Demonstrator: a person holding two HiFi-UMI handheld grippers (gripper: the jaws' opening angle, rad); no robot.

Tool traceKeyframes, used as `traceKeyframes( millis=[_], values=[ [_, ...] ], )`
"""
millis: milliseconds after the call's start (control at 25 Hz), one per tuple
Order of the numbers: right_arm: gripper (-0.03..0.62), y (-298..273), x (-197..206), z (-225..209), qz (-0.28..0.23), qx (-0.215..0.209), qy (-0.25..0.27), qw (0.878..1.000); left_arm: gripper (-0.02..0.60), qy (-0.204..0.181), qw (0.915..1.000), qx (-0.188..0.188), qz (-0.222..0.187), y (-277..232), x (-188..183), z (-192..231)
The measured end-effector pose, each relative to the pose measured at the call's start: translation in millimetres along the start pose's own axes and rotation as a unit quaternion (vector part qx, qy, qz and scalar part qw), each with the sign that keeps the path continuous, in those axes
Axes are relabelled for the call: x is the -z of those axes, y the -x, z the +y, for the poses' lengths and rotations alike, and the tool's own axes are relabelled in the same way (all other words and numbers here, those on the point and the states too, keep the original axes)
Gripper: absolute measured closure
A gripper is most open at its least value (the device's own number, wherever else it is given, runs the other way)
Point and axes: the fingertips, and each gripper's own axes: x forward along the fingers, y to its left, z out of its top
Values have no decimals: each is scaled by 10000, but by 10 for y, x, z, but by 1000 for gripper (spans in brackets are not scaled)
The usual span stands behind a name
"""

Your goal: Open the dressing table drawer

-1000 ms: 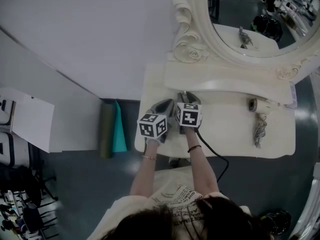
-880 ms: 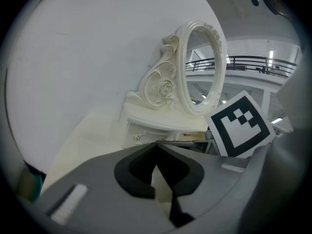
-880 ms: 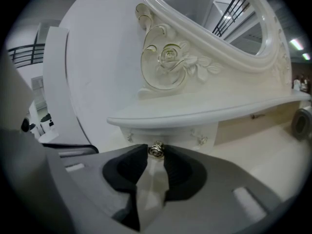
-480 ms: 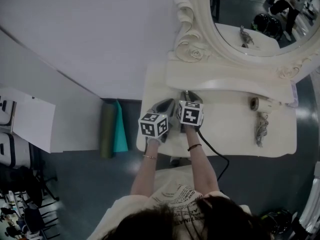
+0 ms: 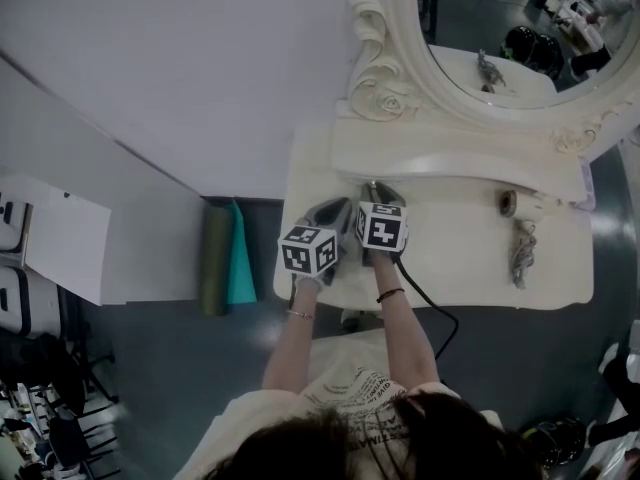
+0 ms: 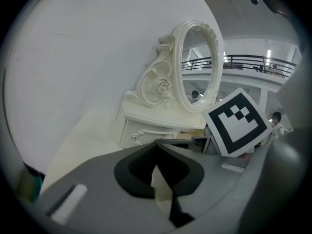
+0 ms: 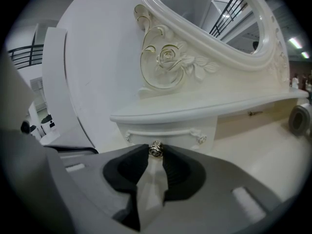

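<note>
Step in hand, as I read it: grip on the handle; pull not begun. The drawer (image 7: pixel 168 134) is the small one under the shelf (image 7: pixel 195 108) at the left end of the dressing table (image 5: pixel 450 263), below the carved foot of the mirror (image 5: pixel 520 28); its front looks flush, so closed as far as I can tell.

The right gripper (image 7: pixel 155 153) points at that front, tilted down a little; its jaws have just been closing with the drawer knob (image 7: pixel 156 148) between them; the tips now sit against the small metal knob on either side, so it's clamped on it, at the very tips only.

The left gripper (image 6: pixel 156 143) is just beside the right one, on its left, over the front of the tabletop; jaws together, nothing in them; doing no work.

Next move, my read: straight pull back toward the person, along the drawer's run, level with the tabletop; no twist and no lift, or the round knob slips out of the tips. The grip is shallow and the knob small and smooth-looking; a slow start makes sense, then check that the front follows before pulling further. Risks: tips slide off; drawer may stick, cannot tell from here. The left one could steady the table edge if the whole piece shifts.
</note>
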Motion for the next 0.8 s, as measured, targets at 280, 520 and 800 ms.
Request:
traceKeyframes(
  millis=[280,520,800],
  values=[
    [494,68,50,10,22,-15,-1,10000,580,-24,10000,46,8,31,23,-68],
    [494,127,92,28,24,-28,-3,10000,580,-36,10000,64,-13,85,44,-109],
    [494,173,138,46,39,-23,9,10000,580,-47,10000,68,8,162,88,-122]
  ],
)
